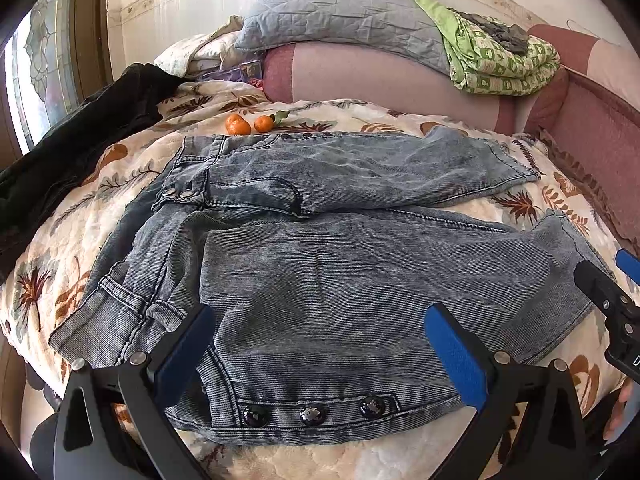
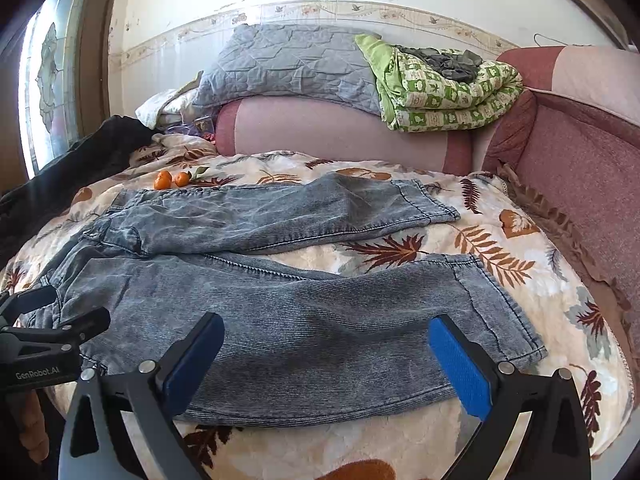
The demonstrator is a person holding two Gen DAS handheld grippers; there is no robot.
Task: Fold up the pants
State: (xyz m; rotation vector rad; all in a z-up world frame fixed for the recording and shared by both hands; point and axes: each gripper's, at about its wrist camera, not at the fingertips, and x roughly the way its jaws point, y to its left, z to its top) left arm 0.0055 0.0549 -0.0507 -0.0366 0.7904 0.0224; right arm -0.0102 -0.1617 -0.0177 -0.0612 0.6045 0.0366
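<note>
Faded grey-blue jeans (image 1: pixel 328 248) lie spread flat on a leaf-patterned blanket, waistband to the left and both legs running to the right. In the left wrist view my left gripper (image 1: pixel 320 344) stands open over the near leg's upper part, above three dark studs (image 1: pixel 312 414) on the near hem. My right gripper (image 2: pixel 326 356) is open too, hovering over the lower part of the near leg (image 2: pixel 304 320), nothing between its blue pads. The far leg (image 2: pixel 280 216) lies apart from the near one. Each gripper shows at the edge of the other's view.
Two small oranges (image 1: pixel 248 124) sit just past the waistband. A dark garment (image 1: pixel 80 152) is heaped at the left. Behind are a pink bolster (image 1: pixel 380 76), a grey pillow (image 1: pixel 340 12) and a green folded quilt (image 2: pixel 444 92). A padded pink wall (image 2: pixel 580 168) bounds the right.
</note>
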